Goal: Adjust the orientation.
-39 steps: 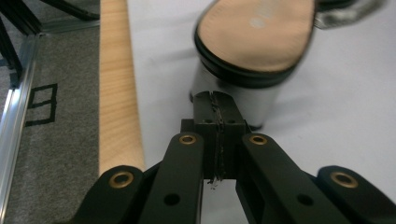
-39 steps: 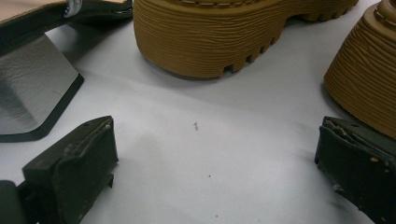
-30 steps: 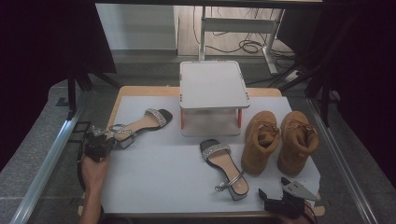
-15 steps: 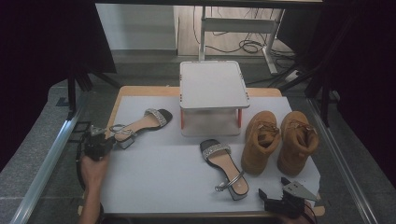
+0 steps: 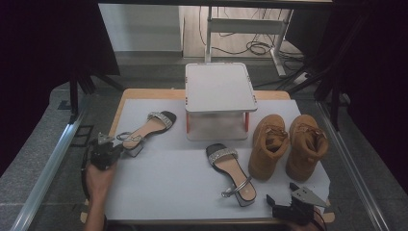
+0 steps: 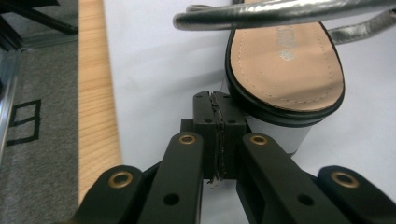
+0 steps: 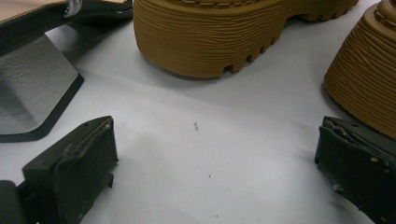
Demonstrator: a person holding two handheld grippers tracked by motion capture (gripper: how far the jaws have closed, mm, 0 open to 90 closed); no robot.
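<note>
The white surface is carrying everything, with a wooden edge showing at its far and left sides. At its twelve o'clock a white step stand with red legs is standing. At about three o'clock a pair of tan boots is sitting side by side, toes toward the person. Near the middle, toward five o'clock, the second sandal is lying with its heel toward the near edge.

At nine o'clock the first sandal is lying with its silver toe strap pointing to one o'clock and its block heel toward the left claw. In the left gripper view that claw is pinched fully together with nothing between the pads, its tip sitting just beside the sandal's grey block heel.

At five o'clock, on the near edge, the right claw is resting; in the right gripper view it is standing wide apart over bare surface, holding nothing, facing the boots' ridged soles.
</note>
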